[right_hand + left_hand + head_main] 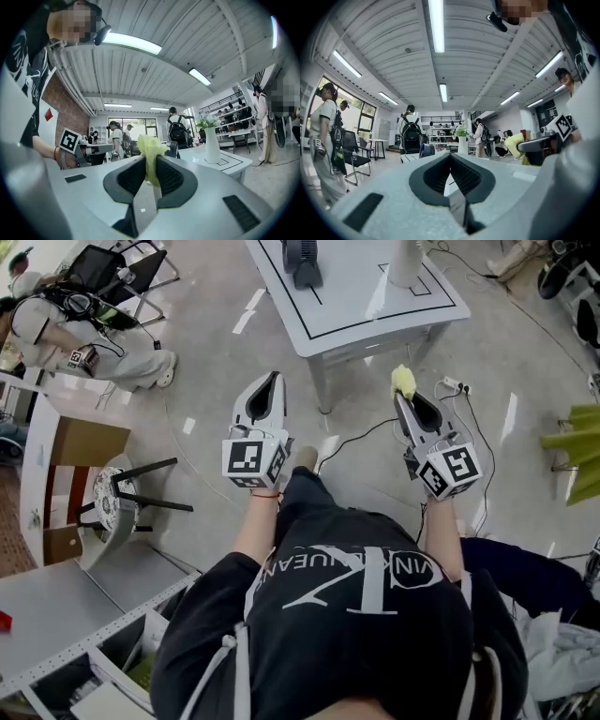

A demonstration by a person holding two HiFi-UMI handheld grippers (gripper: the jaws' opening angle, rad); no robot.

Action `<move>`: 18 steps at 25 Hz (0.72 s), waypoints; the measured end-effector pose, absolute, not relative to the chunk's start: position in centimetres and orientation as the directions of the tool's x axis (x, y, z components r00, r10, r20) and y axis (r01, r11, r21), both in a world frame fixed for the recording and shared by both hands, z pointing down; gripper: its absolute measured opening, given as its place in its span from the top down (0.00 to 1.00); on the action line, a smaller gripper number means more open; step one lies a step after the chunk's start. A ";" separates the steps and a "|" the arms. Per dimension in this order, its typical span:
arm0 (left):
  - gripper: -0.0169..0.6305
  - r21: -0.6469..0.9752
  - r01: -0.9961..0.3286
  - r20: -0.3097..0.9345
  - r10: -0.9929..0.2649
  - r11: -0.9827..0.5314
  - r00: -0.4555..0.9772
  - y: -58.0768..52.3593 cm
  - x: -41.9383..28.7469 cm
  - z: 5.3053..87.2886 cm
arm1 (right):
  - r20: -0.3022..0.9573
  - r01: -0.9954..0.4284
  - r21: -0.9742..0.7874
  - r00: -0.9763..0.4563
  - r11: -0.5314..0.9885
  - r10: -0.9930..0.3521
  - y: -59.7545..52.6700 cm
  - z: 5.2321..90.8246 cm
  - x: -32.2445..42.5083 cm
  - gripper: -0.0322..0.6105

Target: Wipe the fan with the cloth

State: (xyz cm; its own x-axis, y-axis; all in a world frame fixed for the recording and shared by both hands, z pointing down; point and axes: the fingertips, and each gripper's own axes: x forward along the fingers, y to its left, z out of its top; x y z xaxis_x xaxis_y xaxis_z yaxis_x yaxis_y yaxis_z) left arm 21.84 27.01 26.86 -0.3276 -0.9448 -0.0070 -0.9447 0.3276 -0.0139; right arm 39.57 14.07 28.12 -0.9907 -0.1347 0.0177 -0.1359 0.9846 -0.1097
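Closest to me, my left hand-held gripper (450, 158) is clenched, with nothing between its jaws. My right hand-held gripper (151, 161) is clamped on the yellow cloth (149, 149), which sticks up past the jaw tips. Both point level toward the white table (375, 320), which stands apart from them across a stretch of grey floor (216, 381). On the table, the dark fan (300, 261) sits at the left and a white vase (409, 263) at the right, apart from each other.
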 end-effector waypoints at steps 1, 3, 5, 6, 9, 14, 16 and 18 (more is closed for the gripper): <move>0.97 -0.011 -0.949 -0.009 -0.949 0.316 -0.315 26.6 20.9 27.0 | 0.022 -0.147 -0.120 -0.989 0.982 -0.145 13.9 28.3 38.7 0.85; 0.97 -0.009 -0.956 -0.016 -0.956 0.294 -0.294 25.9 19.0 27.2 | 0.032 -0.159 -0.128 -0.987 0.979 -0.157 13.5 28.8 36.6 0.85; 0.96 -0.015 -0.963 -0.016 -0.963 0.269 -0.269 25.1 17.2 27.4 | 0.044 -0.166 -0.127 -0.986 0.978 -0.162 13.3 29.1 34.5 0.85; 0.96 -0.016 -0.967 -0.013 -0.967 0.255 -0.255 24.6 16.3 27.6 | 0.050 -0.172 -0.130 -0.985 0.977 -0.167 13.2 29.4 33.5 0.85; 0.97 -0.007 -0.978 0.003 -0.978 0.210 -0.210 23.2 13.8 28.3 | 0.067 -0.198 -0.139 -0.979 0.970 -0.191 12.5 29.9 30.5 0.85; 0.97 0.002 -0.990 0.022 -0.989 0.144 -0.144 20.9 9.0 28.5 | 0.084 -0.250 -0.151 -0.967 0.956 -0.240 11.4 30.1 25.9 0.85; 0.96 0.001 -0.994 0.029 -0.993 0.113 -0.113 20.1 7.2 28.5 | 0.087 -0.278 -0.162 -0.960 0.947 -0.267 11.0 30.3 24.3 0.85; 0.97 -0.003 -0.997 0.033 -0.996 0.081 -0.081 19.3 5.6 28.5 | 0.082 -0.306 -0.172 -0.952 0.936 -0.296 10.6 30.4 22.8 0.85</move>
State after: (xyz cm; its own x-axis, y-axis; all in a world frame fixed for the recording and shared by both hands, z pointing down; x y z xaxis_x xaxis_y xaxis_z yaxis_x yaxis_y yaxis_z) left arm 5.64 19.31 28.47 -0.0815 -0.9961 0.0334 -0.9967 0.0814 -0.0033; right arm 22.81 10.64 30.42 -0.9516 -0.2961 0.0823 -0.3062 0.9362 -0.1723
